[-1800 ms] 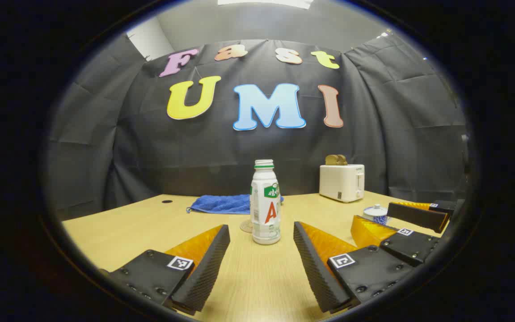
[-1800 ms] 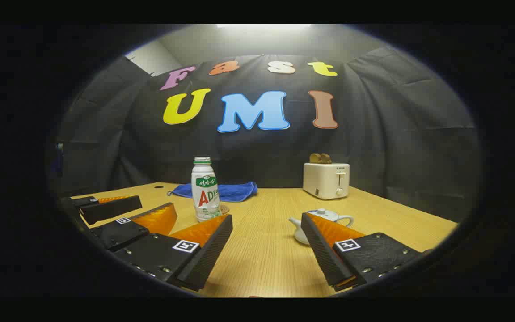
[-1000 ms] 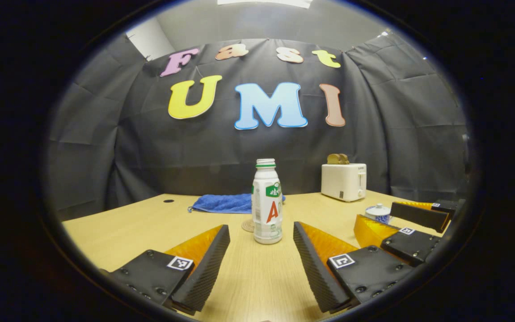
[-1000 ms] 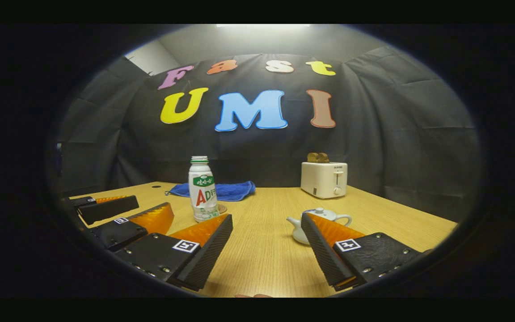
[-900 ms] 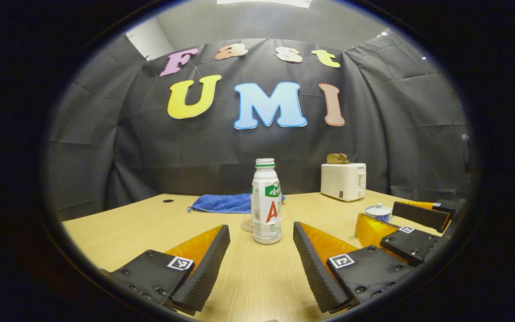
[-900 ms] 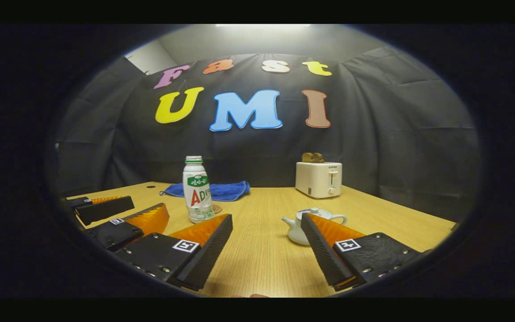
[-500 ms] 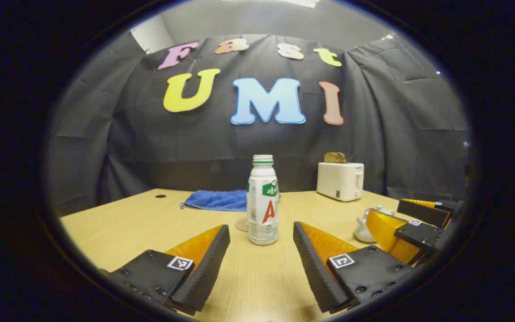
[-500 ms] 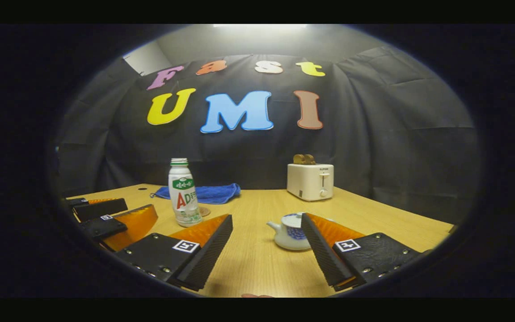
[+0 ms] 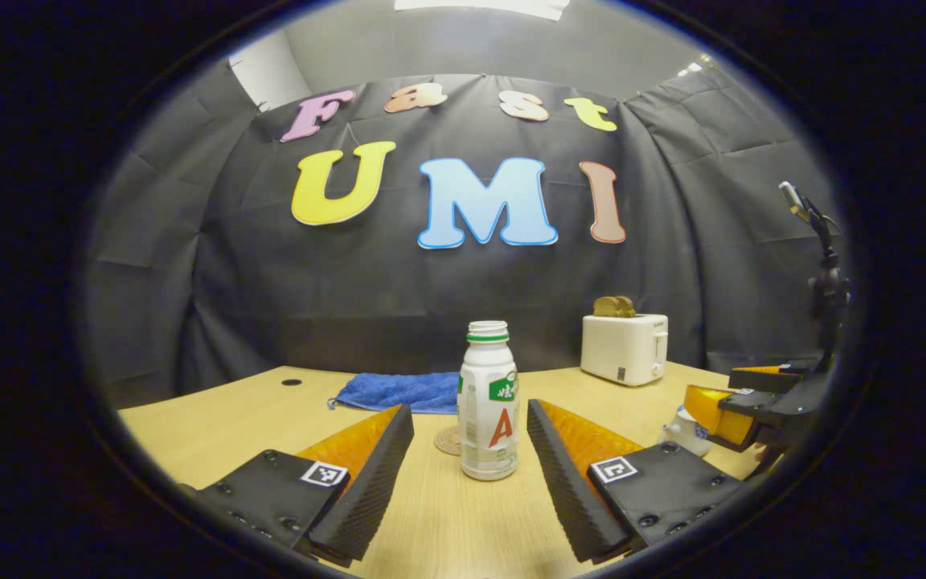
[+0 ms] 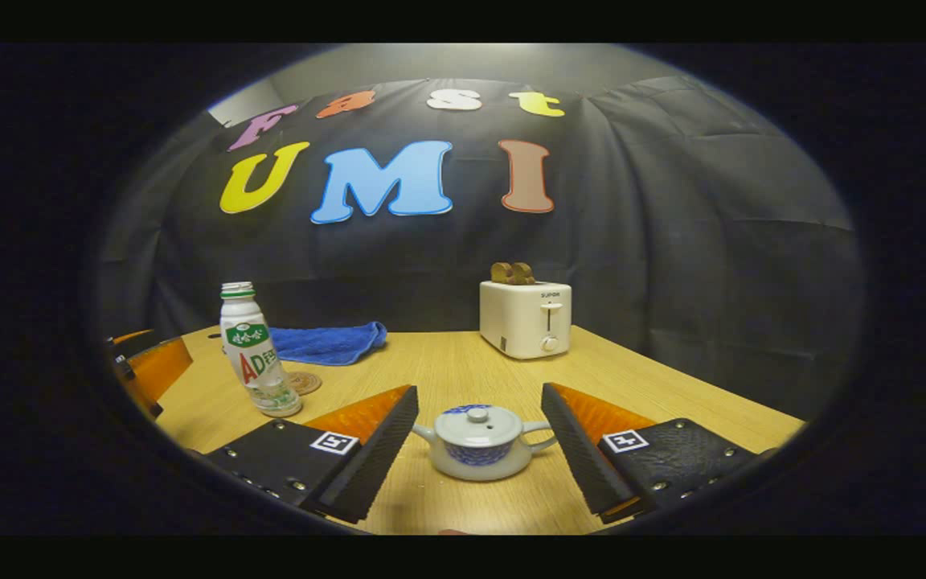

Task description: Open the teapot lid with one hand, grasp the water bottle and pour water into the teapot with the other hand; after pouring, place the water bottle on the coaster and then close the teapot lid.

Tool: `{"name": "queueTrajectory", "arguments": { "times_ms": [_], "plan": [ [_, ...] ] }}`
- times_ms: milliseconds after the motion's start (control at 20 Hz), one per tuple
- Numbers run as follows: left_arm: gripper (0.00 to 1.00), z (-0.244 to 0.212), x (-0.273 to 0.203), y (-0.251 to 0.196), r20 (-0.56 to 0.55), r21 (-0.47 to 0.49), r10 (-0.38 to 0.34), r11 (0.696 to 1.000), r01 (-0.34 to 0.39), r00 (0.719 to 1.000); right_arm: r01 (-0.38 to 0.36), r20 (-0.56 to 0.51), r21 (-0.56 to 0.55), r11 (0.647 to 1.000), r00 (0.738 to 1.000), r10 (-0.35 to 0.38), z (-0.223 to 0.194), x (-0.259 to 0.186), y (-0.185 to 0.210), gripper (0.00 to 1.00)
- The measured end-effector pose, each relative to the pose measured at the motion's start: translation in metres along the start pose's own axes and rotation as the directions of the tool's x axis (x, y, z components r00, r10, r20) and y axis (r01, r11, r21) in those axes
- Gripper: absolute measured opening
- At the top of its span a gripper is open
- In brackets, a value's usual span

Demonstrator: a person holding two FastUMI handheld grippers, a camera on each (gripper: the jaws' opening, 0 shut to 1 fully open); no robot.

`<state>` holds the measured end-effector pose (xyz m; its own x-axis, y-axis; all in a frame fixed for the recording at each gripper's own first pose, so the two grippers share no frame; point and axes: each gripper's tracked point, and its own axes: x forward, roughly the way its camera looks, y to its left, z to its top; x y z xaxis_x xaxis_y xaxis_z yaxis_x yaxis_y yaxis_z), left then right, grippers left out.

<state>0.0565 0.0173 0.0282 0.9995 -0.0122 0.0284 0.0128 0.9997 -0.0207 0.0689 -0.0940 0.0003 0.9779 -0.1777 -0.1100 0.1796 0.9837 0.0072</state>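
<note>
A white bottle (image 9: 489, 400) with a green neck ring and no cap stands upright on the wooden table. It sits just ahead of my open left gripper (image 9: 469, 414), in line with the gap between the fingers. A round brown coaster (image 9: 448, 440) lies behind it to the left. A small white and blue teapot (image 10: 479, 442) with its lid (image 10: 476, 423) on stands centred between the fingers of my open right gripper (image 10: 480, 394). The bottle (image 10: 254, 359) and coaster (image 10: 304, 382) also appear at the left of the right gripper view. The right gripper (image 9: 744, 394) shows at the far right of the left gripper view, over the teapot (image 9: 682, 426).
A white toaster (image 10: 525, 318) with bread in its slots stands at the back of the table. A blue cloth (image 10: 326, 341) lies crumpled at the back left. A small dark hole (image 9: 292, 382) marks the table's far left.
My right gripper has swung right and forward, so the teapot now sits centred between its fingers. My left gripper has moved closer to the bottle. Both stay open.
</note>
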Motion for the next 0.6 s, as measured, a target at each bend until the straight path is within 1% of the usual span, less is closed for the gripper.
{"name": "queueTrajectory", "arguments": {
  "times_ms": [100, 150, 200, 250, 300, 350, 400, 550, 600],
  "plan": [
    [0.99, -0.006, 0.007, 0.003, -0.018, -0.018, -0.002, 1.0, 0.002, 1.0, 0.011, -0.026, -0.02, 1.0, 1.0, -0.011, -0.006, 0.006, -0.001, 0.94],
    [0.94, -0.009, 0.01, 0.006, -0.026, -0.017, 0.001, 1.0, -0.002, 1.0, 0.012, -0.034, -0.03, 0.999, 0.999, -0.013, -0.009, 0.011, -0.002, 0.89],
    [0.94, -0.011, 0.012, 0.008, -0.032, -0.011, 0.003, 1.0, -0.003, 0.999, 0.011, -0.043, -0.035, 0.999, 0.999, -0.012, -0.011, 0.013, 0.0, 0.86],
    [0.94, -0.011, 0.013, 0.009, -0.035, -0.002, 0.007, 1.0, -0.007, 0.999, 0.004, -0.052, -0.038, 0.999, 0.999, -0.006, -0.013, 0.015, 0.003, 0.76],
    [0.99, -0.011, 0.015, 0.01, -0.036, 0.002, 0.011, 1.0, -0.011, 0.999, -0.015, -0.059, -0.027, 1.0, 0.998, 0.013, -0.016, 0.016, 0.006, 0.74],
    [0.94, -0.012, 0.015, 0.01, -0.036, 0.0, 0.008, 1.0, -0.008, 0.999, -0.012, -0.056, -0.02, 1.0, 0.998, 0.01, -0.012, 0.016, 0.006, 0.58],
    [0.95, -0.012, 0.015, 0.009, -0.036, -0.008, 0.003, 1.0, -0.003, 0.999, -0.009, -0.065, -0.022, 1.0, 0.998, 0.008, -0.013, 0.017, 0.005, 0.52],
    [0.94, -0.013, 0.017, 0.011, -0.036, -0.015, 0.005, 1.0, -0.005, 0.999, 0.001, -0.052, -0.028, 1.0, 0.999, -0.002, -0.012, 0.017, 0.005, 0.52],
    [0.97, -0.013, 0.018, 0.013, -0.038, -0.015, 0.006, 1.0, -0.007, 0.999, 0.016, -0.045, -0.011, 1.0, 0.999, -0.016, -0.009, 0.021, 0.0, 0.66]
  ]
}}
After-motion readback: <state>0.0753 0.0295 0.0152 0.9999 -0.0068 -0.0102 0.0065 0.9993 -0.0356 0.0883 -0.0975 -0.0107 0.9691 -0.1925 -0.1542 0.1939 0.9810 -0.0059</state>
